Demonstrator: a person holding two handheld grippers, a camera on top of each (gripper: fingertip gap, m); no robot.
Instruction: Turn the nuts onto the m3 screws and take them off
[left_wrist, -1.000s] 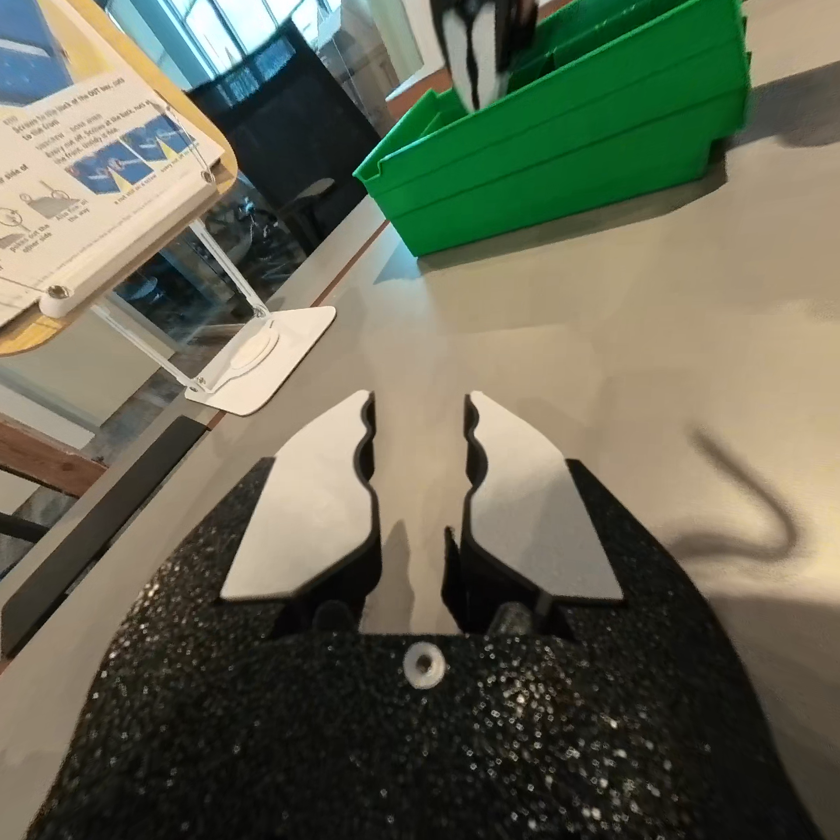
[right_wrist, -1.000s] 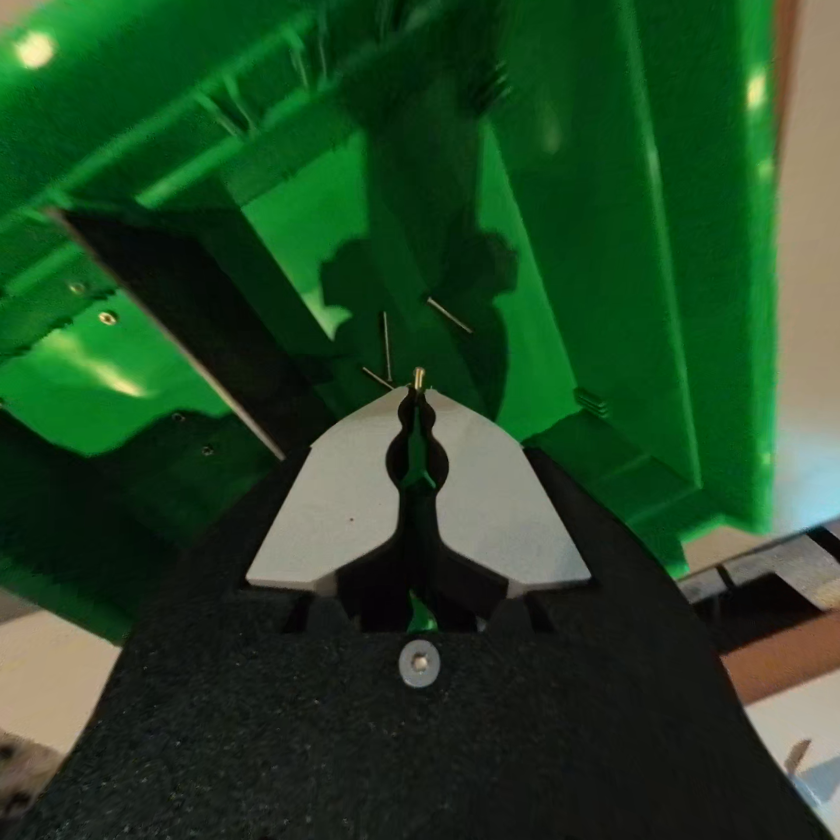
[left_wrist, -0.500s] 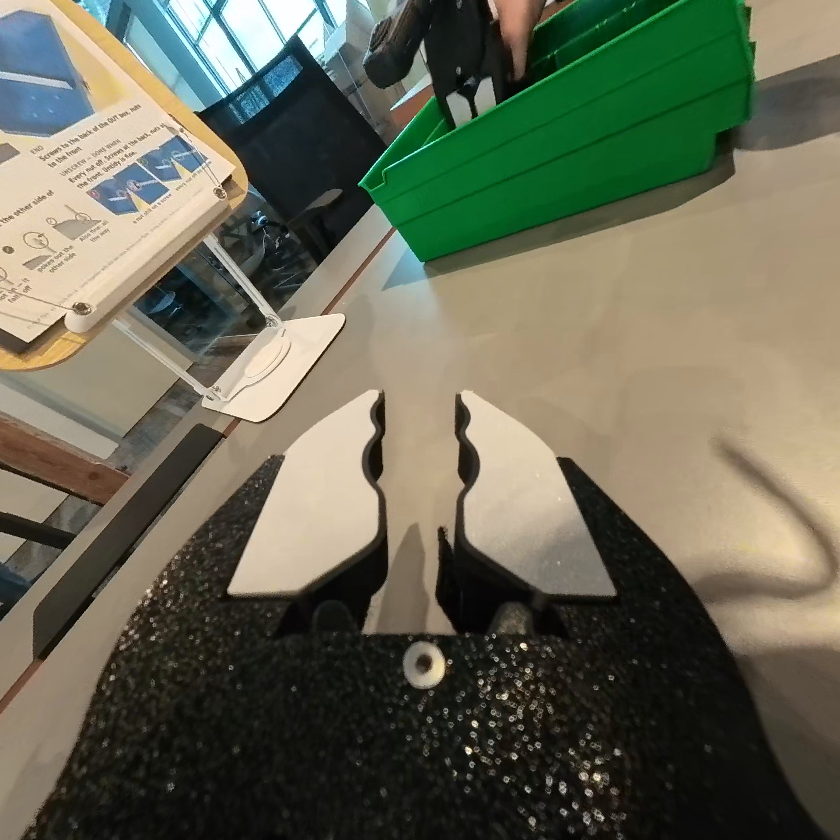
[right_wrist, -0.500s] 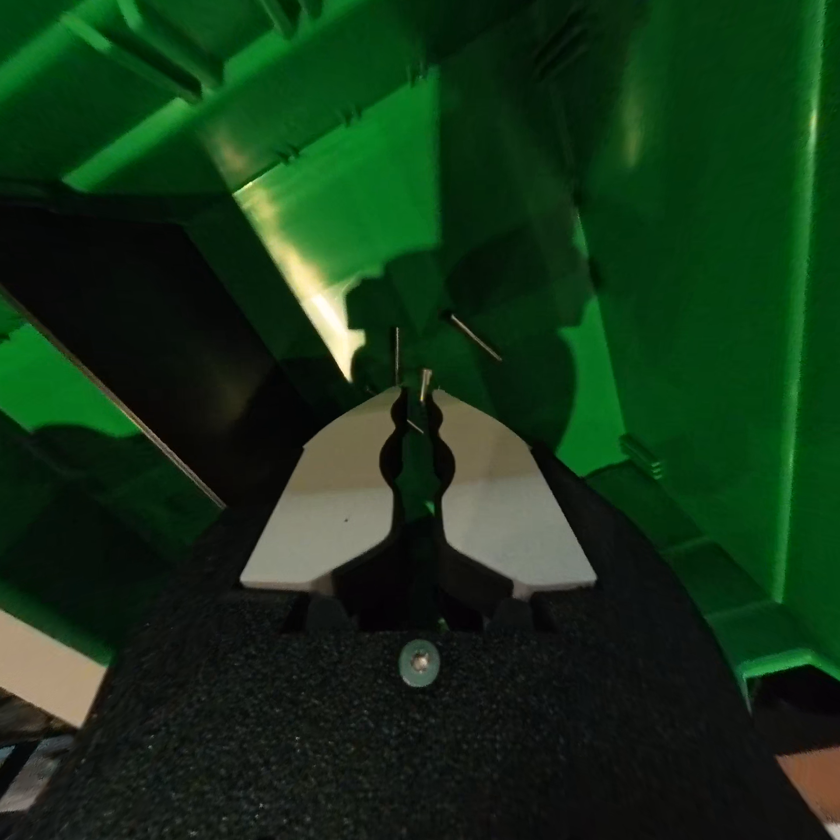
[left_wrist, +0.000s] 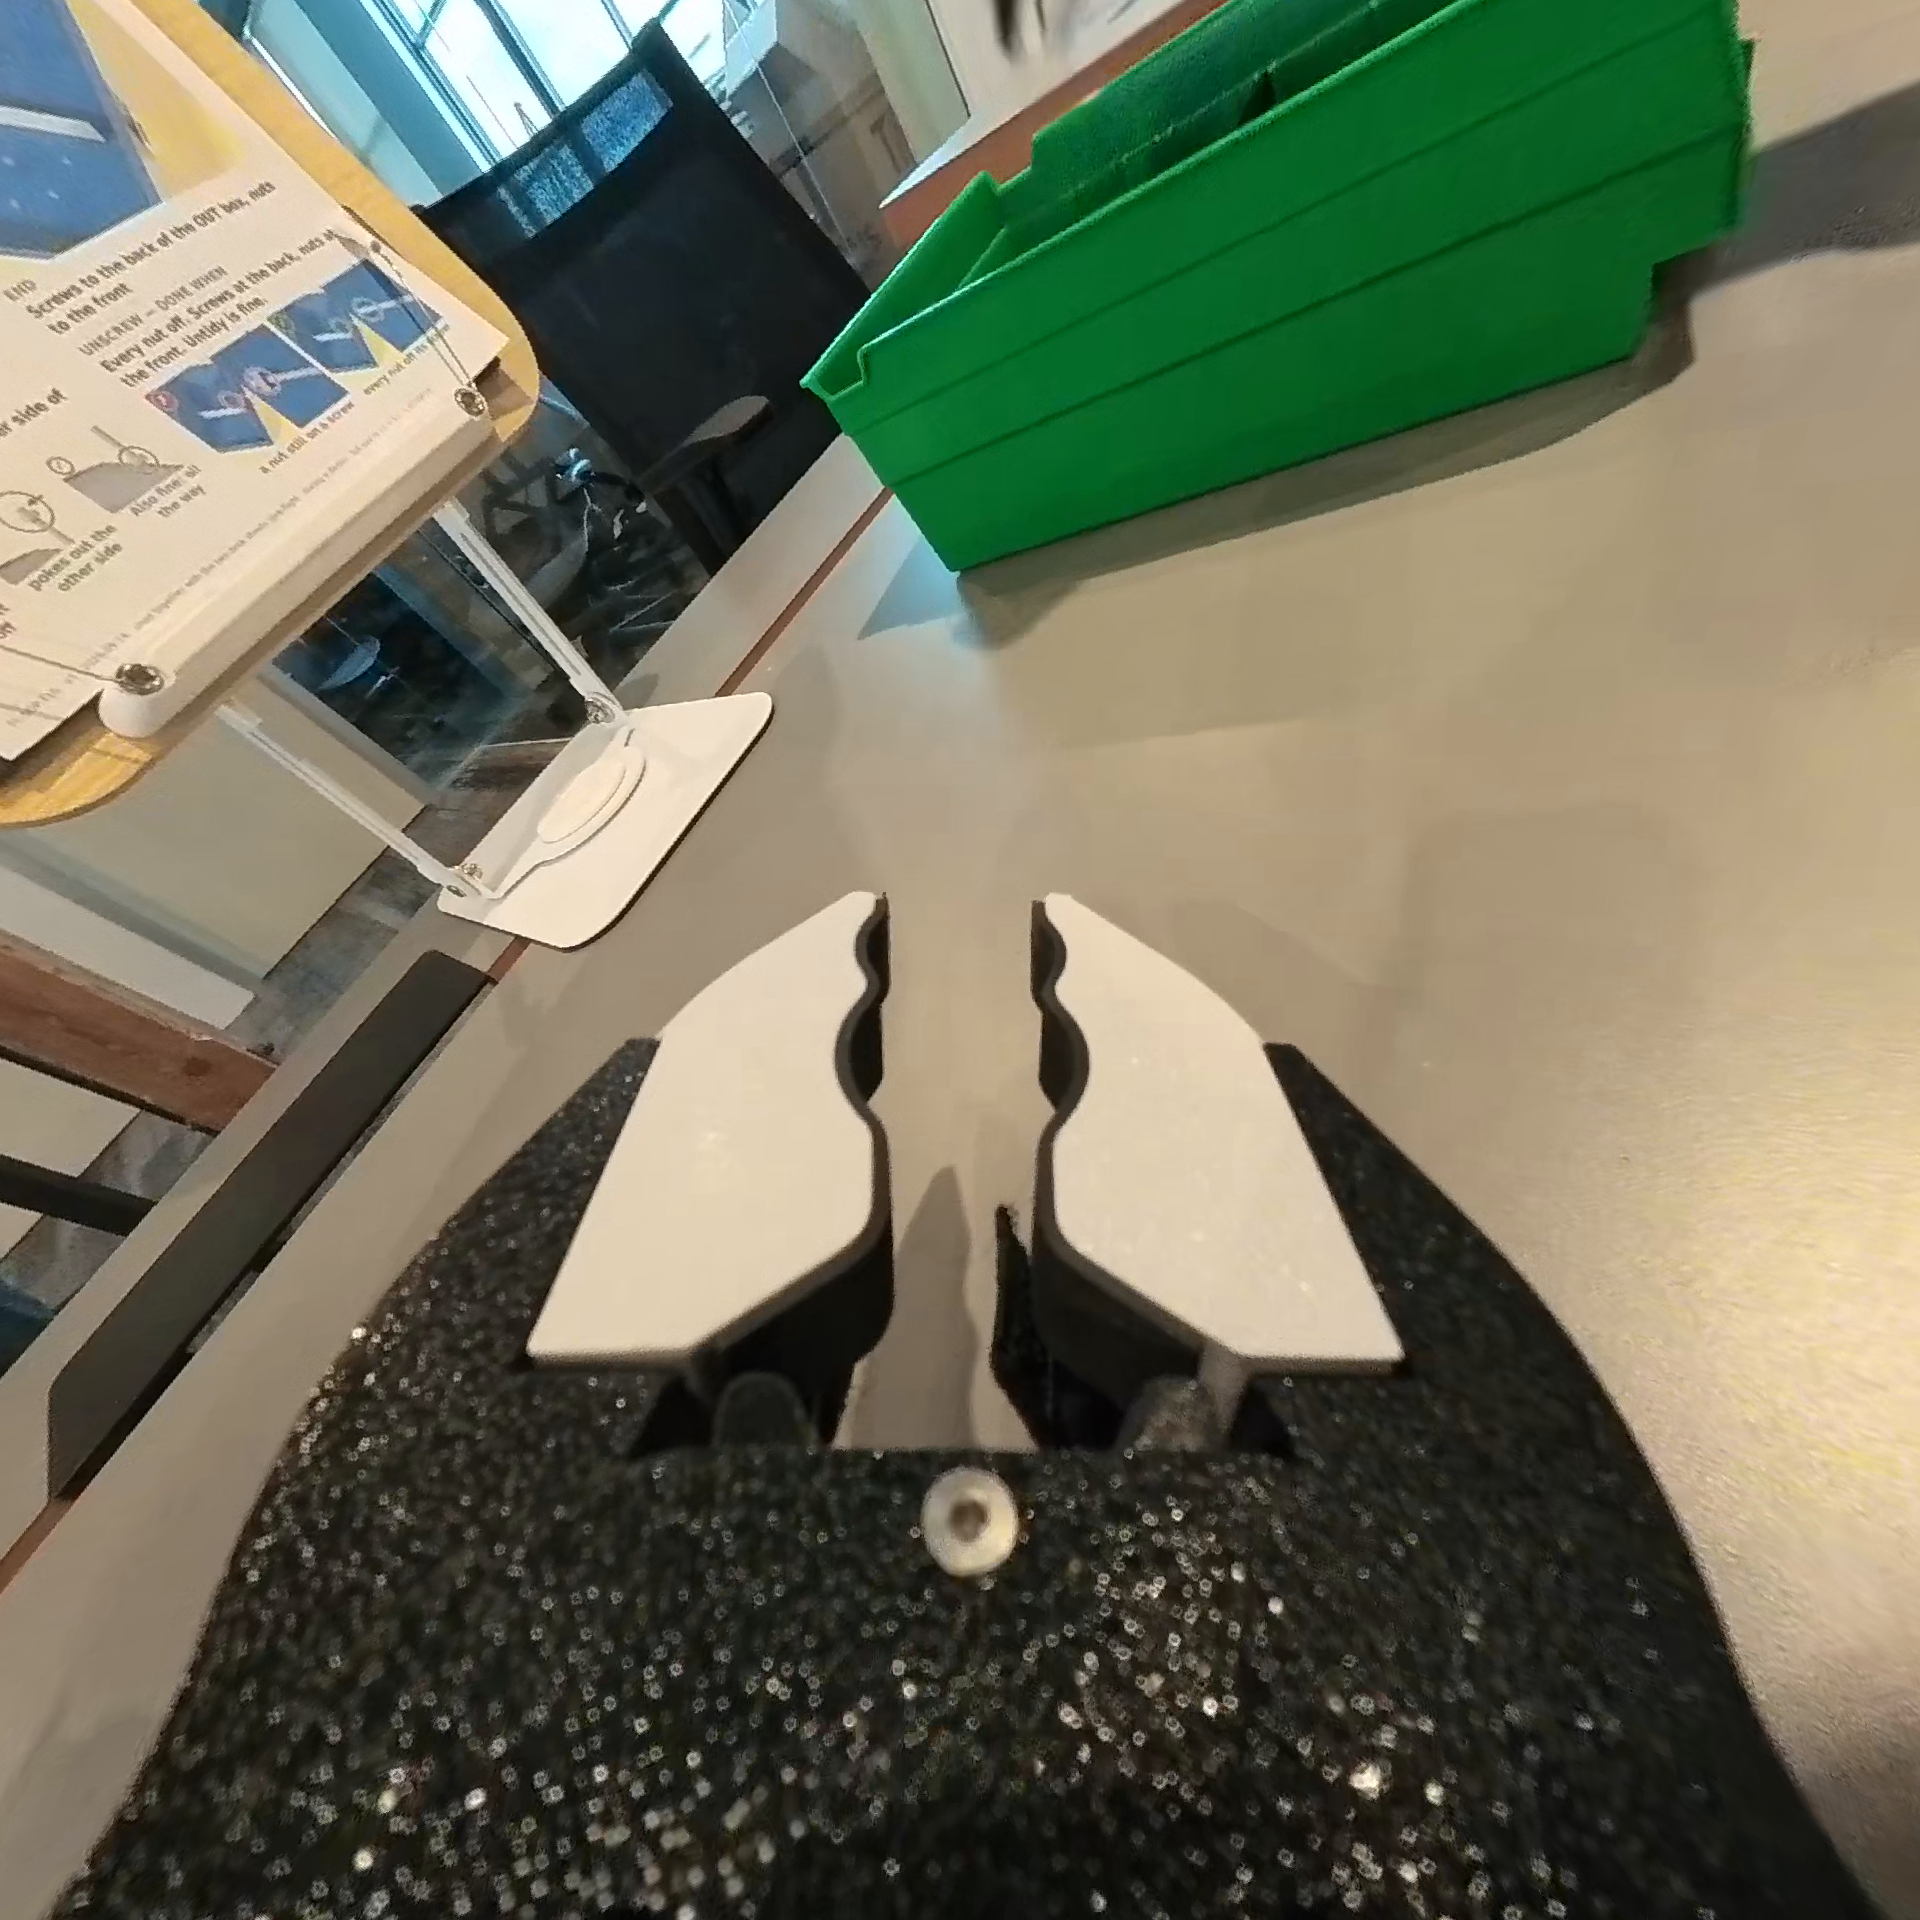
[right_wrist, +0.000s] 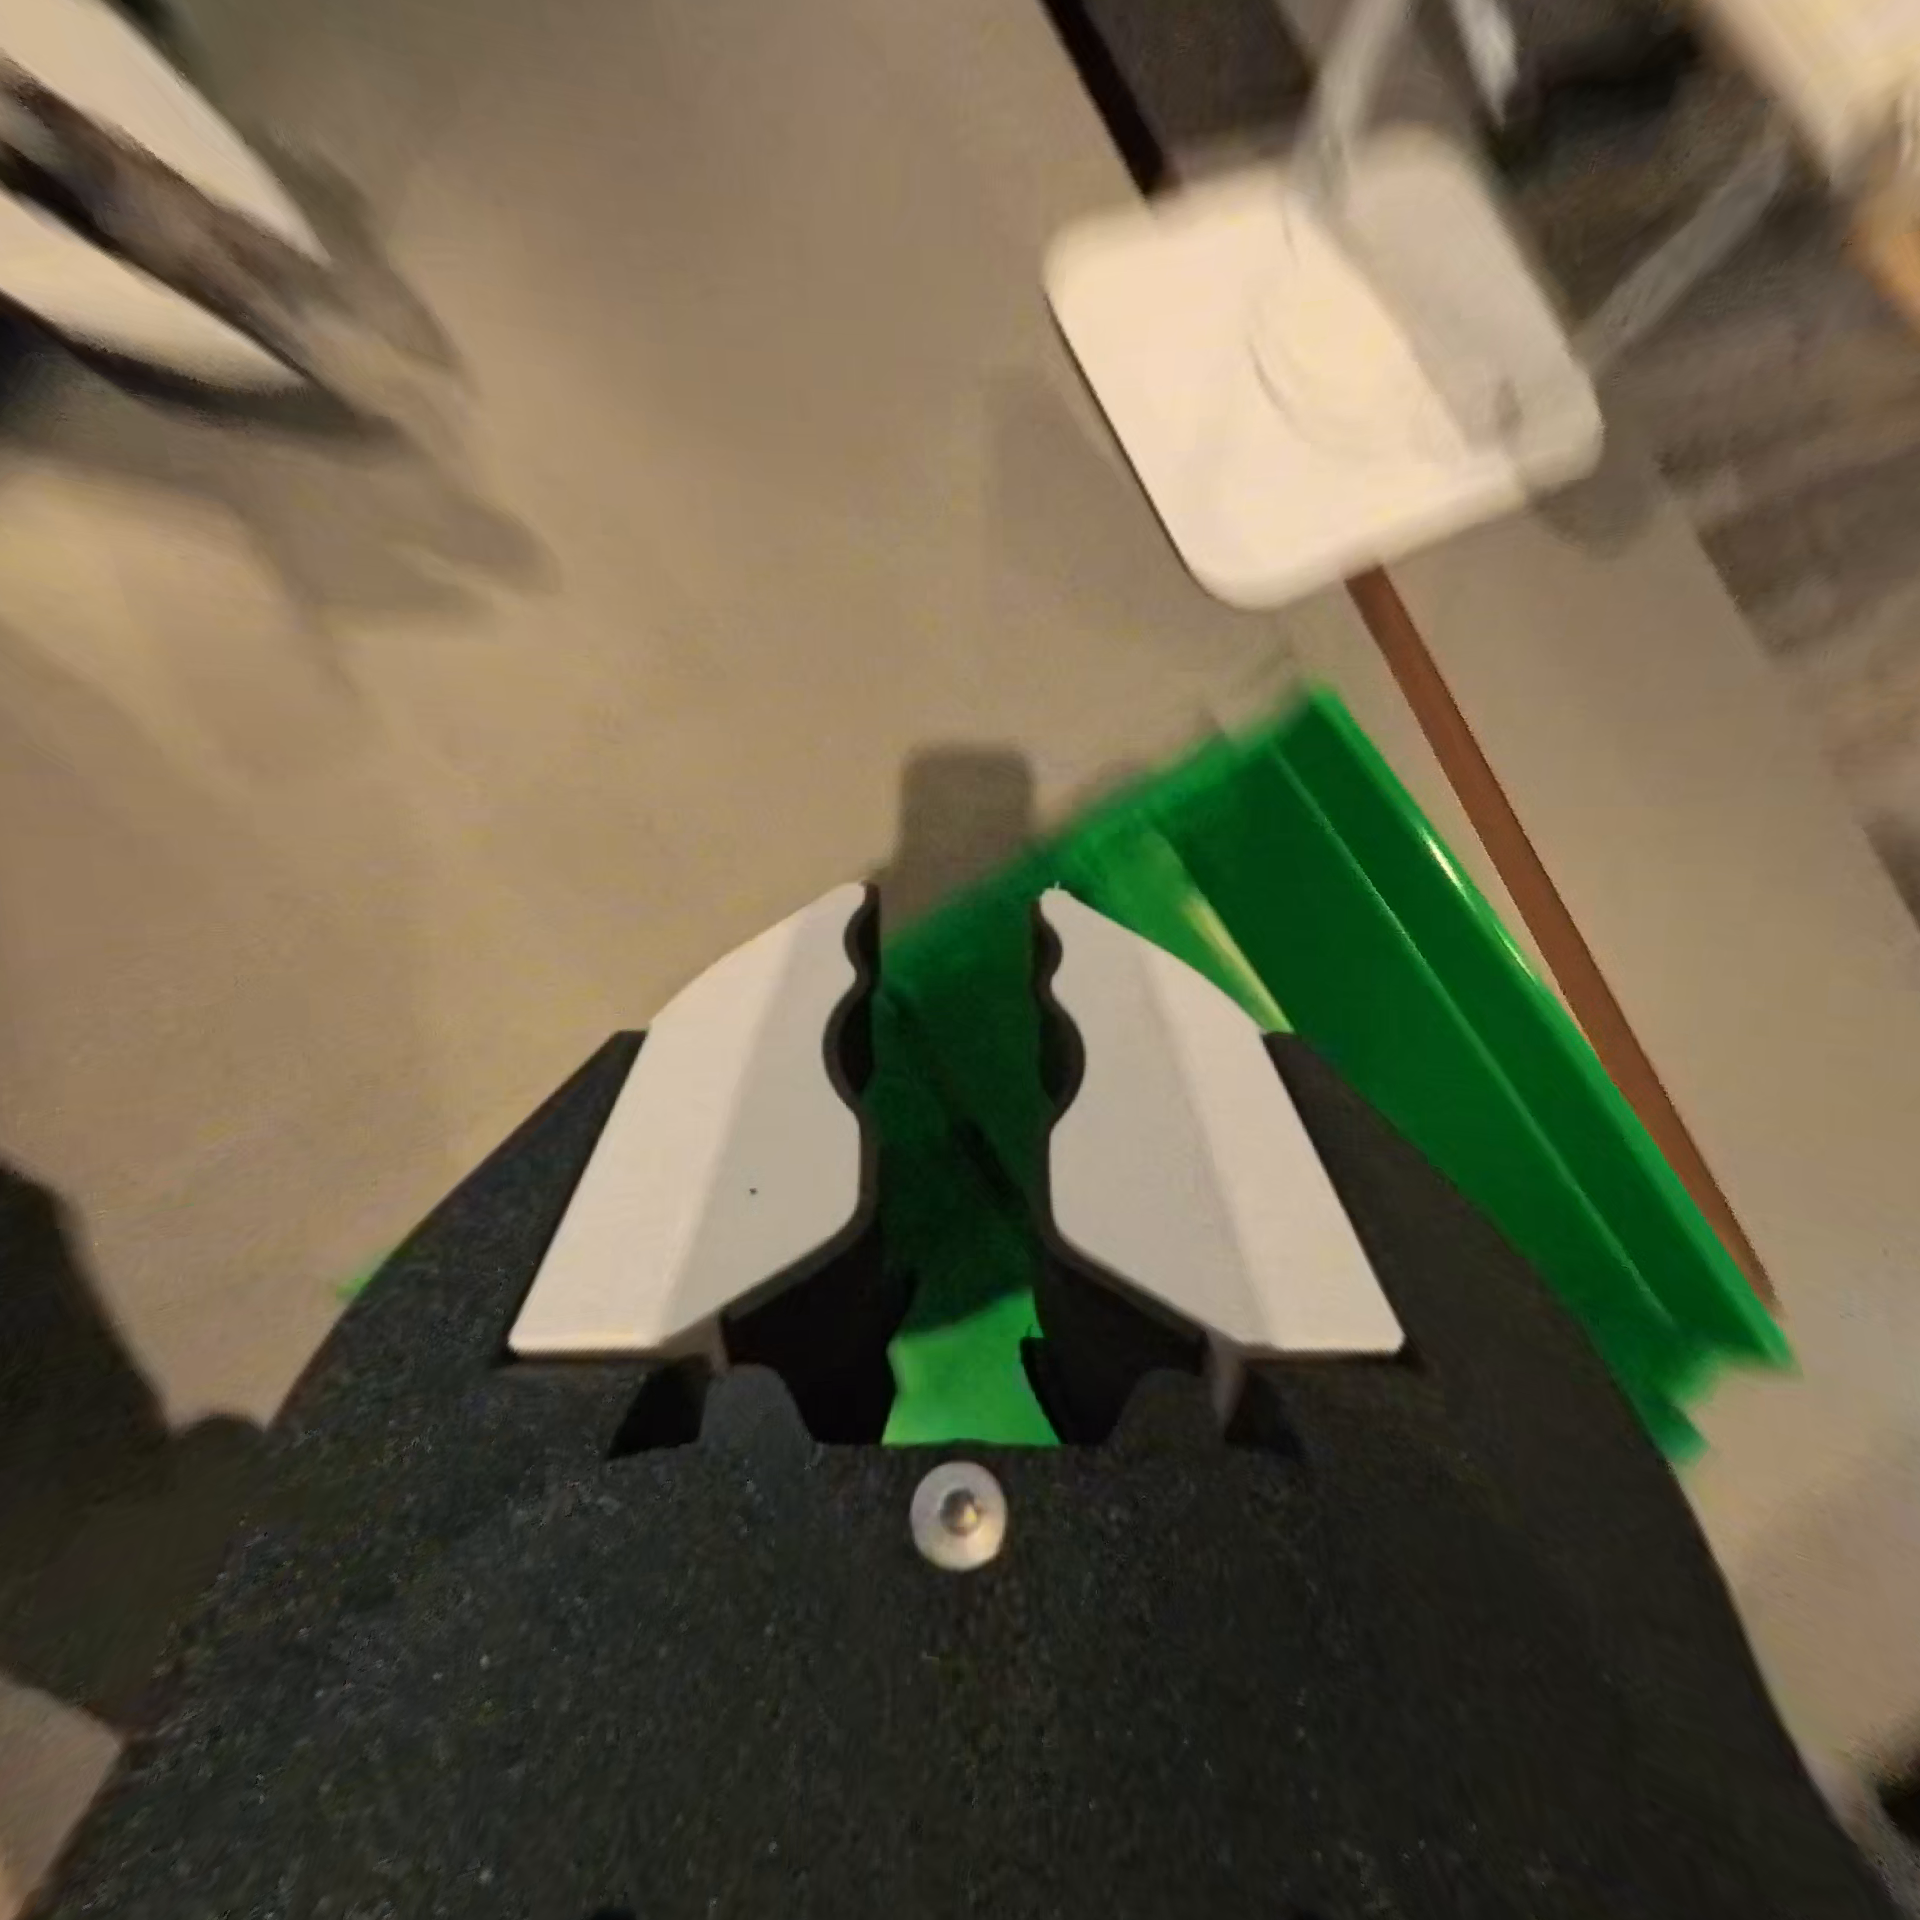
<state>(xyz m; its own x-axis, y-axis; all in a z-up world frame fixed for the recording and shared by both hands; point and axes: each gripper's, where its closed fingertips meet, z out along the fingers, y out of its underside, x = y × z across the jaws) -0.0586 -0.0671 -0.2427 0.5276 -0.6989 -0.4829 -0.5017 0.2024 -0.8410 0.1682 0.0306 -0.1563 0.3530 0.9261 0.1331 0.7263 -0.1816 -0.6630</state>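
In the left wrist view my left gripper (left_wrist: 961, 914) is open and empty, low over the grey table (left_wrist: 1455, 935). The green bin (left_wrist: 1299, 343) stands ahead of it to the right. In the right wrist view, which is blurred by motion, my right gripper (right_wrist: 956, 904) is open above the rim of the green bin (right_wrist: 1455, 1039). Only the bin's green and the table show between its fingers (right_wrist: 748, 1091). No screw or nut shows in either view.
A board with an instruction sheet (left_wrist: 208, 416) stands on a white base (left_wrist: 623, 821) at the table's left edge. The base also shows in the right wrist view (right_wrist: 1320, 395). A blurred black-and-white shape (right_wrist: 156, 260) lies at the upper left there.
My right gripper has left the inside of the bin and swung out over its rim. Its jaws have opened wide, and the screw that stood at its tips no longer shows. My left gripper stays open.
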